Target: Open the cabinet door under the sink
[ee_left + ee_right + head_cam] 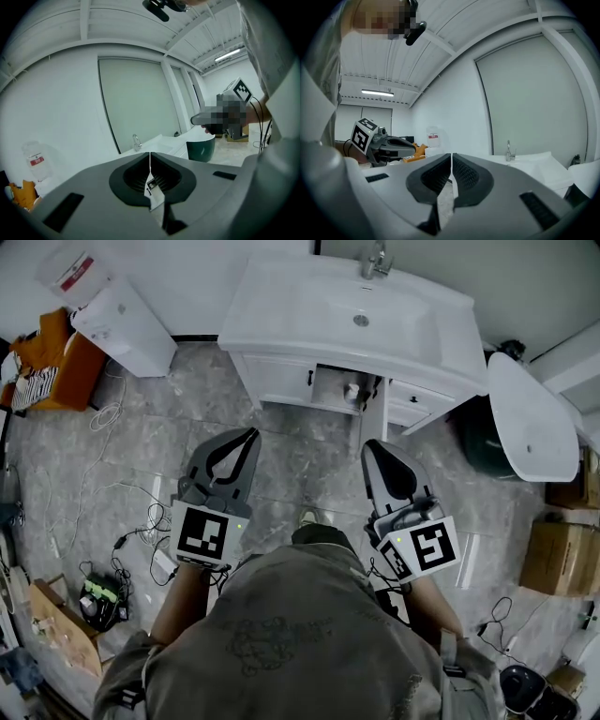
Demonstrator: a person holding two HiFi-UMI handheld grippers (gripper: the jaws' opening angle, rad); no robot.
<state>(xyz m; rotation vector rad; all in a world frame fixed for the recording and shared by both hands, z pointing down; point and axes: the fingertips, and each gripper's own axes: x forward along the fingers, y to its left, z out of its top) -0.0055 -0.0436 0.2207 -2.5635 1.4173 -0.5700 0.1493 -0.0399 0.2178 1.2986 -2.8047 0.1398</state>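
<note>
In the head view the white sink vanity point(281, 296) stands at the top, its faucet point(375, 259) at the back. Below the basin a cabinet door point(375, 418) stands swung out edge-on, showing a dark compartment point(333, 388) with a small white item inside. My left gripper point(251, 433) hovers over the floor in front of the vanity's left part, jaws together and empty. My right gripper point(367, 444) sits just short of the open door's edge, also shut and empty. Each gripper view shows closed jaws: left gripper point(150, 153), right gripper point(451, 154).
A dark green bin point(483, 437) and a white oval fixture point(530, 418) stand right of the vanity. A white box point(122, 324) and an orange item point(56, 362) are at the left. Cables point(122, 493) trail over the grey tile floor; cardboard boxes point(558, 559) sit at the right.
</note>
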